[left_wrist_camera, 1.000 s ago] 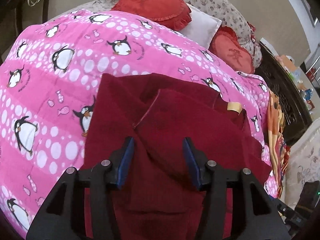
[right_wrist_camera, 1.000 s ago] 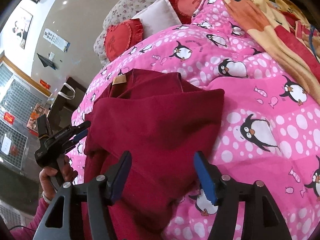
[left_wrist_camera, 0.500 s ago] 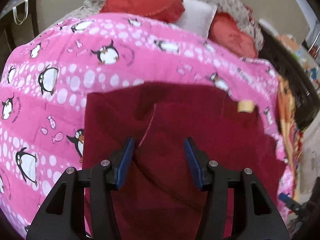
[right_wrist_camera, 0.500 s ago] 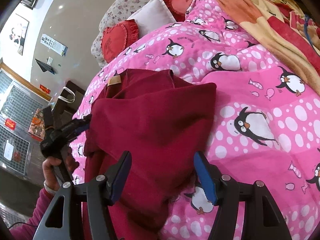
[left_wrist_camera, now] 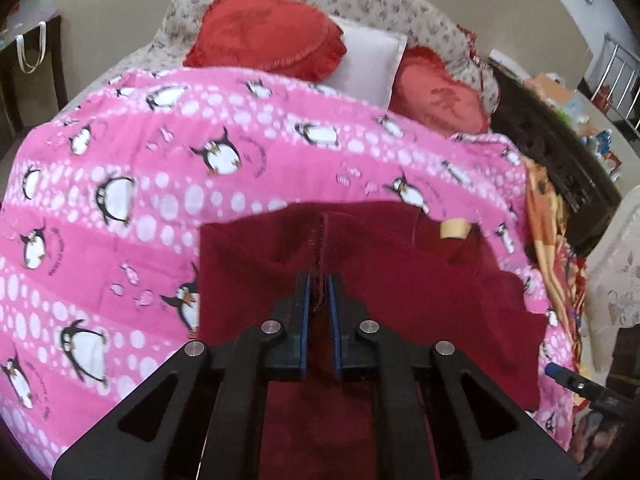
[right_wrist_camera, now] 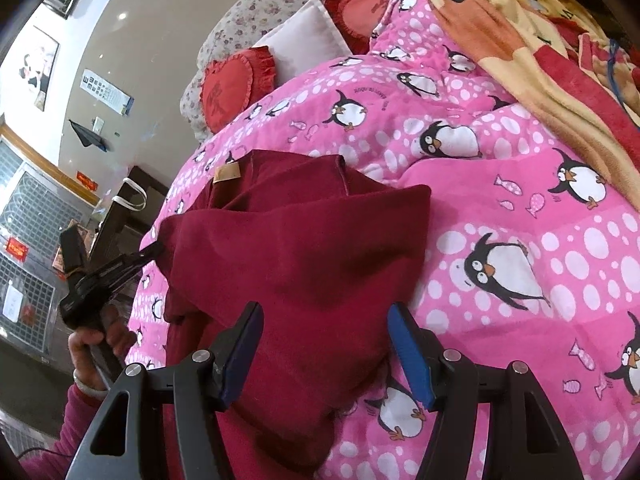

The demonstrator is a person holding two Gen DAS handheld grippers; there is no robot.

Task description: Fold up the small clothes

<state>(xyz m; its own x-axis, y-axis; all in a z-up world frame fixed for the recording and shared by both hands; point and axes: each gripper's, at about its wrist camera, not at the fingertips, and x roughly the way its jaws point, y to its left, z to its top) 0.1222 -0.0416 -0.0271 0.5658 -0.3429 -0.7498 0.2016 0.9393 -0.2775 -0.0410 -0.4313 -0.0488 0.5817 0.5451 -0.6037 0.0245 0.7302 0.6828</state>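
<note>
Left wrist view shows your left tongs [left_wrist_camera: 319, 286] clamped on a raised seam of the garment [left_wrist_camera: 420, 292], which lies on the pink blanket [left_wrist_camera: 140, 200] of the bed. Your right tongs [right_wrist_camera: 324, 344] stand wide apart over its near edge, holding nothing. I judge a fold is starting: next you carry the pinched seam across, and the right side must hold the cloth flat. The long axis runs from you toward the pillows, with the tan label [right_wrist_camera: 227, 172] at the far end

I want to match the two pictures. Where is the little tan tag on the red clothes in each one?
Left wrist view: the tan tag sits right of centre, on the dark red garment.
Right wrist view: tag upper left of centre.
Shared landmark: white pillow.
</note>
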